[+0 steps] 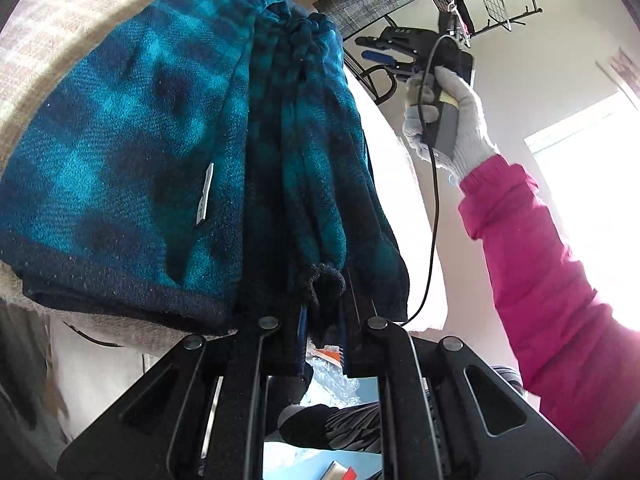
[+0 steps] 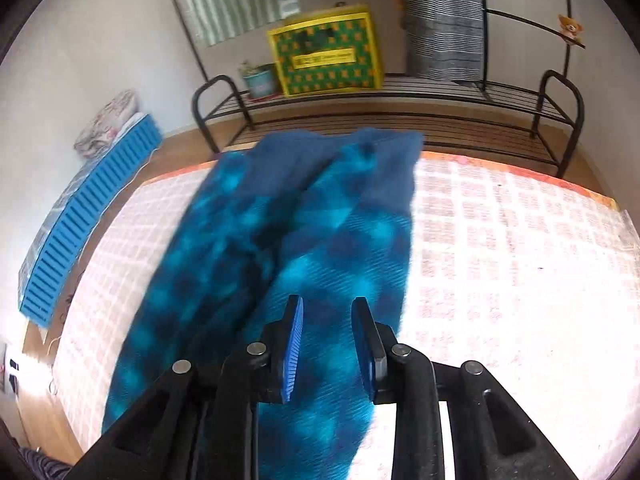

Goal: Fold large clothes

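Keep the left gripper (image 1: 322, 344) clamped on the dark cuff of the blue plaid garment (image 1: 120, 152), most of which lies ahead and left of its jaws. Right gripper (image 2: 326, 340): parted, holding nothing, fabric below and beyond its pads. Lower the cuff flat before letting go.

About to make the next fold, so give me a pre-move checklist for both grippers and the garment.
1. Left gripper clamped on the garment: ok, a dark cuff edge is pinched between its pads.
2. Right gripper free: ok, open, nothing between its pads.
3. Garment on the bed cover: ok, most lies there; the held end hangs off the edge.
4. Garment flat: not ok, bunched folds run along its middle.
5. Landing spot beside the garment: ok, bare cover to its right in the right wrist view.
6. Cable clear of fabric: cannot tell.
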Motion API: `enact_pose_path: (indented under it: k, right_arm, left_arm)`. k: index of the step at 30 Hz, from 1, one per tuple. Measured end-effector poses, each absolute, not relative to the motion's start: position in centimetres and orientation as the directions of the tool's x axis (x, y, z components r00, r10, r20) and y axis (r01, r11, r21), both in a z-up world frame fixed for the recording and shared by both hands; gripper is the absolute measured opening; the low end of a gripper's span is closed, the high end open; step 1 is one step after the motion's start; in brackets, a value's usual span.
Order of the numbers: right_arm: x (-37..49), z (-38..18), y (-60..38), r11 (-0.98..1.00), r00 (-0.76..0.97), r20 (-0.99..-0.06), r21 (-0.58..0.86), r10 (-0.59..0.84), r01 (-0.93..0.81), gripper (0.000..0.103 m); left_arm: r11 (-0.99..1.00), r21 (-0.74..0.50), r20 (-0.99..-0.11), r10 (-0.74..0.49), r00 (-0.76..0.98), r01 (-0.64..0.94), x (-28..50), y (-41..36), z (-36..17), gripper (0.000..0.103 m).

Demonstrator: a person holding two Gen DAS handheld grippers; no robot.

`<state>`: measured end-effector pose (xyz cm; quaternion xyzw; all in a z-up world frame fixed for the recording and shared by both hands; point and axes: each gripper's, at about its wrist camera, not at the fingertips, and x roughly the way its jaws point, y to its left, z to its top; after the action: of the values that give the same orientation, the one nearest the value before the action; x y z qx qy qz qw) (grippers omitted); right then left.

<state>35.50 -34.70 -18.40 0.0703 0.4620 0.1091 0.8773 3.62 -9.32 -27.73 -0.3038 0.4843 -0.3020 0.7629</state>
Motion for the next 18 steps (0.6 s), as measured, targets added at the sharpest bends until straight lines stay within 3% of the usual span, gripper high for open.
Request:
enact_pose_path:
  k: [10, 15, 18]
  right_arm:
    - [41.8, -25.0, -29.6, 0.982, 0.489, -0.855, 0.111, 0.172, -0.151, 0.025]
    - [41.9, -23.5, -31.7, 0.976, 0.486, -0.846, 0.194, 0.219, -0.102, 0.025]
    - [41.1, -20.6, -30.8, 0.957, 0.519, -0.805, 0.224, 0.288, -0.184, 0.028]
  left_arm:
    - [0.664, -0.728, -0.583, -0.731, 0.356, 0.171, 3.8, -8.3, -28.4, 0.01]
    - [0.665, -0.727, -0.589, -0.731, 0.344, 0.168, 3.7, -8.3, -28.7, 0.01]
    - [0.667, -0.723, -0.591, -0.731, 0.341, 0.177, 3.9, -8.9, -28.7, 0.01]
